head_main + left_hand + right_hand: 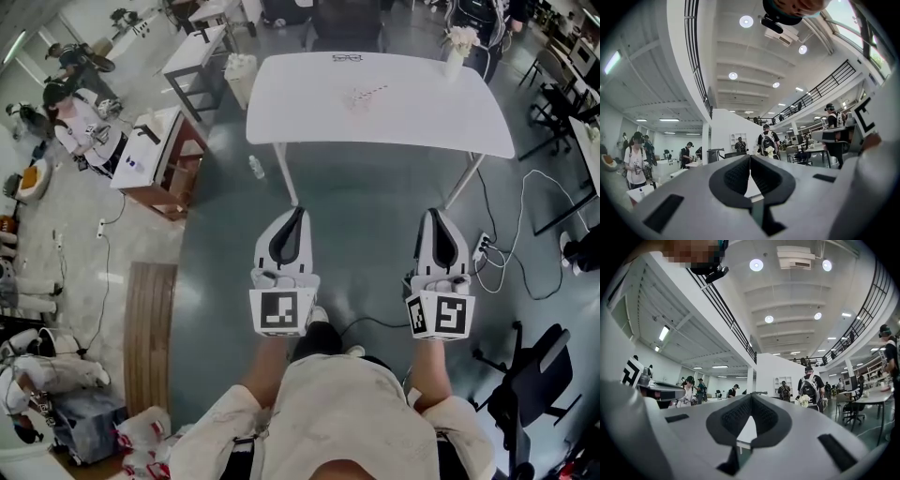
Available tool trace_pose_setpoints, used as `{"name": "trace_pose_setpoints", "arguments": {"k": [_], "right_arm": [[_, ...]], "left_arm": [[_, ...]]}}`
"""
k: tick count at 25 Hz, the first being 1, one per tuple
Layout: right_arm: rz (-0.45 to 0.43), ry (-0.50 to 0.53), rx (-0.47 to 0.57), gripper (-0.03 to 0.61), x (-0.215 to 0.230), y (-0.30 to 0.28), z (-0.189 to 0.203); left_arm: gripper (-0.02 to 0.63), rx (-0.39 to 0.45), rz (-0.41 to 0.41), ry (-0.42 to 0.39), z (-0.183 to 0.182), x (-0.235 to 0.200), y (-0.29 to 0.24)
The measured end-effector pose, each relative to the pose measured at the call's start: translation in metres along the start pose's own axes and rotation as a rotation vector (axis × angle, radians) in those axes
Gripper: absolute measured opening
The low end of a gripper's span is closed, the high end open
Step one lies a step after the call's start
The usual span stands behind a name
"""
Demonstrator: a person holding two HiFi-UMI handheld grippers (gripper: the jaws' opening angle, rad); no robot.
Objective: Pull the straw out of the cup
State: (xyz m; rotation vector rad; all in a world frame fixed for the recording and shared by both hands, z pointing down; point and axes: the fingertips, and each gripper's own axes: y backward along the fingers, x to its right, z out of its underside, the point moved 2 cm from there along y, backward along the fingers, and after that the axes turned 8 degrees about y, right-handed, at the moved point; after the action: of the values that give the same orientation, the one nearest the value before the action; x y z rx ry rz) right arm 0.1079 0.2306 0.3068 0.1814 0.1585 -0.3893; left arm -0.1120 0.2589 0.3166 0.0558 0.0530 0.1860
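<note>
Both claws are held level and side by side short of the table (281, 112), the left gripper (298, 216) at 7 o'clock and the right gripper (437, 216) at 5 o'clock. Each is clenched on nothing, as nothing is within reach. The cup (359, 98) and straw (373, 90) are made out only faintly at 12 o'clock on the tabletop, well apart from both, so an approach is judged to be needed first.

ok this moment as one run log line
phase: not started | left gripper: shut, empty | right gripper: shut, empty | thin red-striped straw: on white table, untouched
</note>
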Motion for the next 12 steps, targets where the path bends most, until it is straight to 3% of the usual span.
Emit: {"name": "trace_pose_setpoints", "arguments": {"k": [12], "right_arm": [[0.029,0.051,-0.006,0.003,-0.042,-0.11,-0.033]], "left_arm": [[0.006,0.035,0.064,0.031,-0.032,-0.1,-0.073]]}}
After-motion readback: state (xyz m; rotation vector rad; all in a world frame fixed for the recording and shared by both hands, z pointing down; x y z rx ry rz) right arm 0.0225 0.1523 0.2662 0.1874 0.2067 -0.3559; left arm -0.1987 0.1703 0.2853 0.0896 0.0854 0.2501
